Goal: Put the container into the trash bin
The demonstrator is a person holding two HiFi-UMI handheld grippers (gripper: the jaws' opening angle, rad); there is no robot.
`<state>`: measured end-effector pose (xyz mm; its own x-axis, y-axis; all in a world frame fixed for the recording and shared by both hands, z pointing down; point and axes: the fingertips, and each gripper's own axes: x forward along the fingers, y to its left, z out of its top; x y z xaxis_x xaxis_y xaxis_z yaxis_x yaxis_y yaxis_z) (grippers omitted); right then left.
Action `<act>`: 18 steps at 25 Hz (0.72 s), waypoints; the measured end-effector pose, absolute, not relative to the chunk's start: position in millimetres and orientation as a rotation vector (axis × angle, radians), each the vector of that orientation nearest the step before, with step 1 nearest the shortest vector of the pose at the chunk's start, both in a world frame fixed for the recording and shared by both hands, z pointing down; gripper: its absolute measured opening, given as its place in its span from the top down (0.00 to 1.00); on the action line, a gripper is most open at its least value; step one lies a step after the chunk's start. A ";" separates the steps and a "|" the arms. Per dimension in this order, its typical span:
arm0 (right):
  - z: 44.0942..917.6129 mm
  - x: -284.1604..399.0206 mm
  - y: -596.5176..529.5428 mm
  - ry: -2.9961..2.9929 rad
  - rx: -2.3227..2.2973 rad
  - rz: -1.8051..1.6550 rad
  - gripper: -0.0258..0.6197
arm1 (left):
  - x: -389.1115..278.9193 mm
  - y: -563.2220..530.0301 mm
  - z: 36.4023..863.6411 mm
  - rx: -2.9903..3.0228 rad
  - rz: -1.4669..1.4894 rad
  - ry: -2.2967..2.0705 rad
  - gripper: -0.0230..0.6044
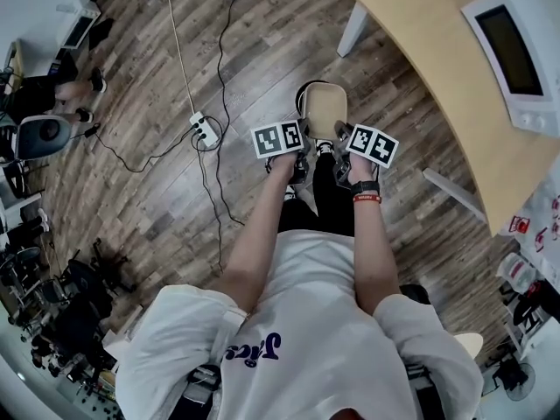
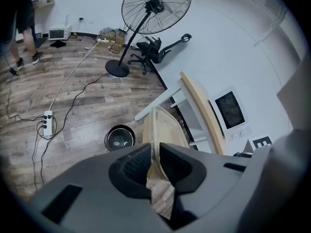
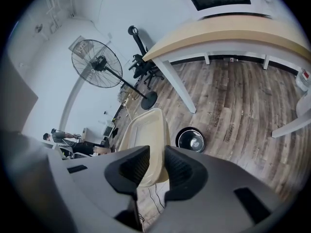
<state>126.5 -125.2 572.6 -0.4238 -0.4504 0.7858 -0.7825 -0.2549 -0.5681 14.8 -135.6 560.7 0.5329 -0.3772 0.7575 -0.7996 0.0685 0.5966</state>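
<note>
Head view shows the left claw (image 1: 299,151) and right claw (image 1: 343,147) each clenched on a near edge of the beige container (image 1: 325,110), holding it above the trash bin (image 1: 303,95) on the floor; the paired grip probably steadies it for dropping in.

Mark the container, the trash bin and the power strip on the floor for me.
container (image 1: 325,112), head view, middle of its beige surface.
trash bin (image 2: 119,127), left gripper view, far side of its dark rim.
power strip (image 2: 46,122), left gripper view, middle of its white body.
</note>
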 end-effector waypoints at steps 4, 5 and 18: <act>594.0 129.4 -130.7 -1.704 1.484 1.729 0.79 | 17.7 -140.1 583.4 1.515 0.442 -1.041 0.86; 599.2 129.3 -131.6 -1.702 1.481 1.730 0.79 | 17.5 -140.8 588.9 1.508 0.445 -1.038 0.86; 676.4 134.6 -141.9 -1.635 1.414 1.787 0.80 | 21.7 -151.0 667.1 1.425 0.499 -1.037 0.87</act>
